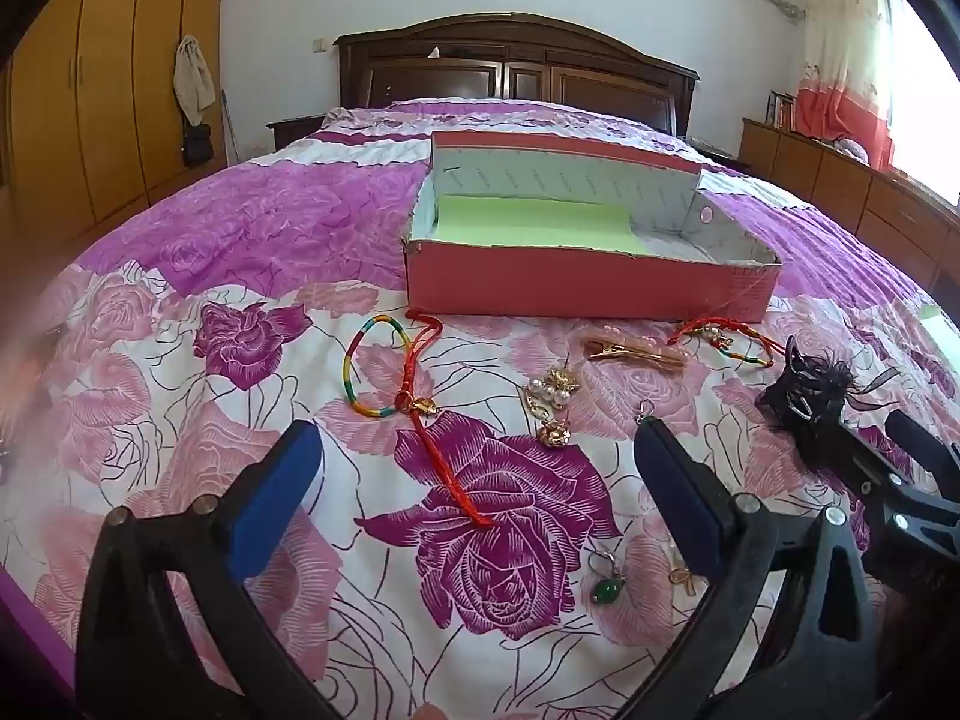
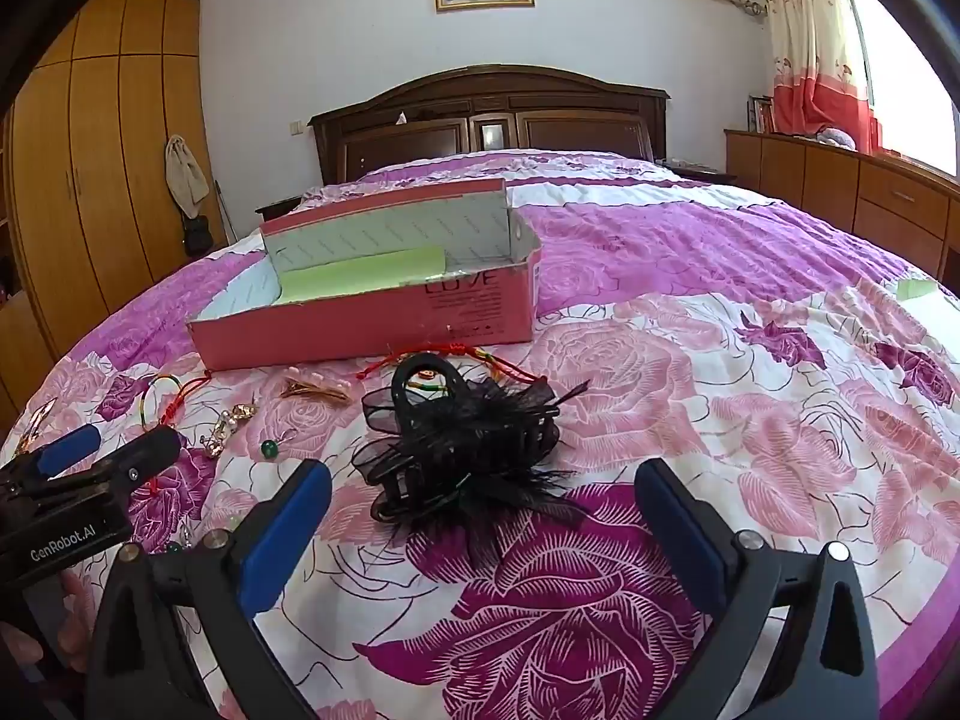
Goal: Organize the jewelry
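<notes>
On a rose-print bed, both the left claw (image 1: pixel 474 474) and right claw (image 2: pixel 480 504) gape wide and empty, the black feathered hair claw clip (image 2: pixel 462 450) at twelve o'clock of the right one, whose loose feathers might slip from a shallow pinch.

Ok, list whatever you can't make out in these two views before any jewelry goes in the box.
- Pink box floor: near wall hides part of it in both views.
- Gold bow piece: left wrist view, partly behind the left gripper finger.
- Black feathered hair clip: left wrist view, its near side hidden by the right gripper.
- Box lettering: right wrist view, too small to read.
</notes>
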`<state>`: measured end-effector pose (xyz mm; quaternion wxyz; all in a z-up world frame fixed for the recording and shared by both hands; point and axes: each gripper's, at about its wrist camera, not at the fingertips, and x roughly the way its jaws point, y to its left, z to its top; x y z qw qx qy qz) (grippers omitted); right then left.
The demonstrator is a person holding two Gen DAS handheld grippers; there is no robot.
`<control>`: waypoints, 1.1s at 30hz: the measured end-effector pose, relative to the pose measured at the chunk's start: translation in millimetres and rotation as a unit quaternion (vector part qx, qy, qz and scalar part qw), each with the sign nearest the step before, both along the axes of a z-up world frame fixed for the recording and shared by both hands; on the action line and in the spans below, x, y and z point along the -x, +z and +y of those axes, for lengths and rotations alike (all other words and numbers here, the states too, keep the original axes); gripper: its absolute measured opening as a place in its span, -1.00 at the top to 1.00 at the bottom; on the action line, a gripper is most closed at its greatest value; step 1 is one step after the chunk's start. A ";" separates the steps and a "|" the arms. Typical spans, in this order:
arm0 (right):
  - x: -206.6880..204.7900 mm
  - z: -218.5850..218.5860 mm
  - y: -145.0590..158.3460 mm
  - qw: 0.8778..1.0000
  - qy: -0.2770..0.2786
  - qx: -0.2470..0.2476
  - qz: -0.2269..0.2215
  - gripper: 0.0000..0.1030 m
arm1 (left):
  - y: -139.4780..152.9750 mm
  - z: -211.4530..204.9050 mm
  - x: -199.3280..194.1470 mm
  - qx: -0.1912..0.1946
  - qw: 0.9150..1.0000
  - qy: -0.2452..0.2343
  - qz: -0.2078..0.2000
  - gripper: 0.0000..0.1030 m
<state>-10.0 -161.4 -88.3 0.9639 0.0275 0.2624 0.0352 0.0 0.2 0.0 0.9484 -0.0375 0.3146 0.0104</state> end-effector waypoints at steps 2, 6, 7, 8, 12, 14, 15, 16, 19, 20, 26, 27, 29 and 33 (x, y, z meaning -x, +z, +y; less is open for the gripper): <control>0.0 0.0 0.0 1.000 0.001 0.000 0.000 -1.00 | 0.0 0.0 -0.2 -0.001 1.000 0.000 0.001 -0.89; 0.0 0.1 -0.1 1.000 0.001 0.000 0.000 -1.00 | -0.5 0.0 -1.4 -0.001 1.000 0.000 0.001 -0.89; 0.0 0.2 -0.1 1.000 0.001 0.000 0.000 -1.00 | -0.6 0.1 -1.8 -0.001 1.000 0.000 0.001 -0.89; 0.0 0.2 -0.1 1.000 0.001 0.000 0.000 -1.00 | 0.0 -0.1 0.0 -0.001 1.000 0.000 -0.001 -0.89; 0.0 0.4 -0.2 1.000 0.001 0.001 0.000 -1.00 | 0.2 -0.1 0.0 -0.001 1.000 0.001 -0.001 -0.89; 0.0 0.3 -0.2 1.000 0.000 0.001 0.000 -1.00 | 0.0 -0.1 0.0 -0.001 1.000 0.000 -0.001 -0.89; 0.0 0.4 -0.2 1.000 0.000 0.001 0.000 -1.00 | 0.0 -0.1 0.0 -0.001 1.000 0.000 -0.001 -0.89; -0.1 0.4 -0.3 1.000 0.001 0.001 0.000 -1.00 | 0.0 -0.1 0.0 -0.001 1.000 0.000 -0.002 -0.89; 0.0 0.4 -0.3 1.000 0.000 0.001 0.000 -1.00 | 0.0 -0.1 0.0 -0.001 1.000 0.000 -0.002 -0.89; 0.0 0.4 -0.4 1.000 0.001 0.001 0.000 -1.00 | 0.0 -0.2 0.0 -0.001 1.000 0.000 -0.002 -0.89; 0.1 0.6 -0.4 1.000 0.000 0.002 0.000 -1.00 | 0.3 0.1 -0.4 -0.002 1.000 0.000 -0.003 -0.89; 0.2 0.6 -0.4 1.000 0.000 0.002 0.000 -1.00 | 1.5 1.2 0.3 -0.002 1.000 0.000 -0.003 -0.89; 0.2 0.6 -0.4 1.000 0.000 0.002 0.000 -1.00 | 1.5 1.2 0.4 -0.002 1.000 0.000 -0.004 -0.89; 0.4 0.7 -0.4 1.000 0.000 0.002 0.000 -1.00 | 1.5 1.3 0.6 -0.002 1.000 0.000 -0.004 -0.89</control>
